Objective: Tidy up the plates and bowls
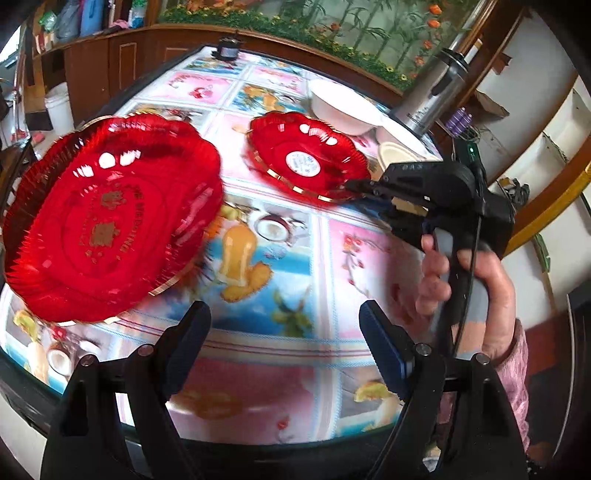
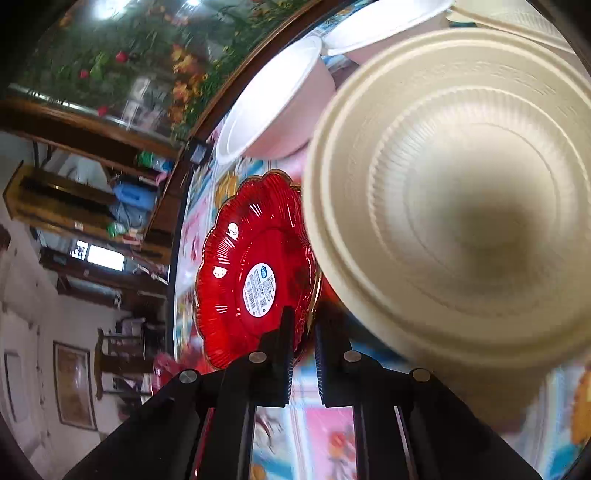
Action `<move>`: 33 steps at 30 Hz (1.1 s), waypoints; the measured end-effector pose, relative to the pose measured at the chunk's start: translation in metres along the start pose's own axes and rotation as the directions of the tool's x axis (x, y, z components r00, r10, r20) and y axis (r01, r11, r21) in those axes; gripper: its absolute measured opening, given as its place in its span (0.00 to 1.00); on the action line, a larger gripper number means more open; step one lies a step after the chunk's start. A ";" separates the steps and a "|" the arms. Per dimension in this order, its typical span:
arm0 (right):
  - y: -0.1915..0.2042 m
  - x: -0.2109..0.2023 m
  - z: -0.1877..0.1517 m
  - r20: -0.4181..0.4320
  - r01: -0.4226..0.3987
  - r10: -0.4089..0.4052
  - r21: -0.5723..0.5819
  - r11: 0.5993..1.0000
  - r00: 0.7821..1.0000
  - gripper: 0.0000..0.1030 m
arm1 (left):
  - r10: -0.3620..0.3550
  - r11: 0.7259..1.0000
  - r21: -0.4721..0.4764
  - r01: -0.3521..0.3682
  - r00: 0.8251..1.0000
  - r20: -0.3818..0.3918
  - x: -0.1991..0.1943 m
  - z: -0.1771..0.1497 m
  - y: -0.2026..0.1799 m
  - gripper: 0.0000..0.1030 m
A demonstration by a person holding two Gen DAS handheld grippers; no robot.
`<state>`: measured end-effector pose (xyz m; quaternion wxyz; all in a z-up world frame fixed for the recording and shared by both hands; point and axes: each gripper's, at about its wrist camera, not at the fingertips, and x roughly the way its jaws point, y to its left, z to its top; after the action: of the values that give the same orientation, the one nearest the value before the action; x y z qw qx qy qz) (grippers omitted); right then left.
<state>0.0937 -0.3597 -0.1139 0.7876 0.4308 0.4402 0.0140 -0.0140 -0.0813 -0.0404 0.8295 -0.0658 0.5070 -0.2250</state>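
Two red plates (image 1: 107, 218) (image 1: 306, 155), two white bowls (image 1: 343, 107) (image 2: 269, 103), two cream bowls (image 2: 454, 218) (image 2: 517, 18), one steel flask (image 1: 436, 92).

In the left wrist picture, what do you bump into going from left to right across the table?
Big red plate → small red plate → right tongs pinching that small plate's rim → silver flask.

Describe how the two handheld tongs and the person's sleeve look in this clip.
Both tongs are black plastic with silver pivot screws. The left tongs have dark blue ribbed pads. The right tongs have a grey handle, a black cable alongside it and a small green light. The sleeve is fuzzy pink.
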 end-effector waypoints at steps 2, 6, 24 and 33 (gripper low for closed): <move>-0.006 -0.008 -0.007 -0.024 -0.016 0.016 -0.007 1.000 1.000 0.09 | -0.006 1.000 -0.006 0.006 1.000 -0.012 0.001 -0.002 -0.002 0.81; -0.019 -0.028 -0.025 -0.073 -0.039 0.036 -0.047 0.998 0.997 0.09 | -0.017 1.000 -0.023 0.016 0.999 -0.035 0.005 -0.002 -0.007 0.81; -0.075 -0.102 -0.064 -0.094 -0.063 0.051 -0.131 0.989 0.994 0.10 | -0.105 0.980 -0.185 0.068 0.974 -0.203 0.064 0.032 -0.023 0.80; -0.080 -0.102 -0.064 -0.106 -0.085 0.073 -0.106 0.991 0.992 0.13 | -0.103 0.974 -0.219 0.064 0.980 -0.172 0.072 0.038 -0.017 0.66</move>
<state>-0.0425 -0.4083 -0.1150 0.7857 0.4024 0.4608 0.0915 0.0422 -0.1325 -0.0751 0.7575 -0.1546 0.5987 -0.2096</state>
